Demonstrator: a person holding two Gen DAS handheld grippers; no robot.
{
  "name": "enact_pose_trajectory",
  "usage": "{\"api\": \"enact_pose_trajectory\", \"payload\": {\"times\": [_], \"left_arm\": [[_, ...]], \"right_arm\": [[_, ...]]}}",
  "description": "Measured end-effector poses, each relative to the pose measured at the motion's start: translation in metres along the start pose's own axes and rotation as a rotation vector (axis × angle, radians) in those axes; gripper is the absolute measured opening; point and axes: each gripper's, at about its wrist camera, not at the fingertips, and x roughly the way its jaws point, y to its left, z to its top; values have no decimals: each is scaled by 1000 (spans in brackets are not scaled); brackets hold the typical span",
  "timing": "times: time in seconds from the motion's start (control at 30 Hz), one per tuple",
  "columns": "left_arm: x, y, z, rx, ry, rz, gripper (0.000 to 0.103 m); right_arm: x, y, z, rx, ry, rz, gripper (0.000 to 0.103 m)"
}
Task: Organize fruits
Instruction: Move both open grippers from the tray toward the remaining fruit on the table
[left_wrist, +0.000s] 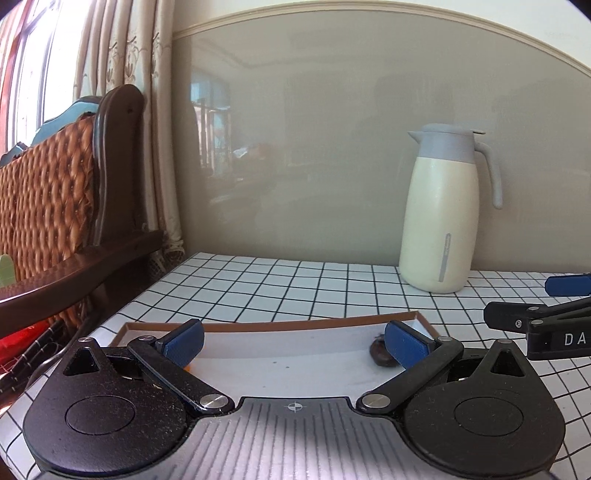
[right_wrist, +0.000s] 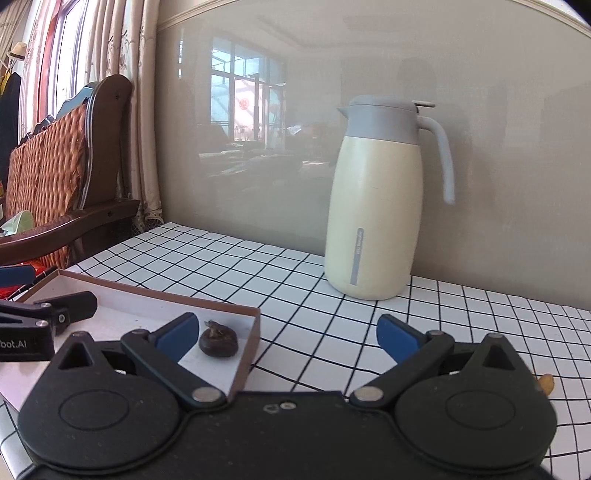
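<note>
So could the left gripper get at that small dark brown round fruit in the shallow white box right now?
Probably yes. The left gripper is open over the shallow white box, and the small dark brown round fruit lies uncovered in the box's corner beside one blue finger pad, with nothing between them.

Dark fruit (right_wrist: 218, 342) inside shallow box (right_wrist: 248, 354).

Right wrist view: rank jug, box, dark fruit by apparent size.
1. Jug and shallow box look comparable; the box is partly hidden by the grippers, so no ranking.
2. Dark fruit, clearly smallest.
</note>
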Motion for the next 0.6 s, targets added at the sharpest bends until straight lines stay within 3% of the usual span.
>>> {"api": "enact_pose_trajectory", "payload": {"times": [0.6], "left_arm": [[4,-116,6,71,-24,-153,103]], "right_arm": [[-36,-117,-27,101,-4,-212,97]]}}
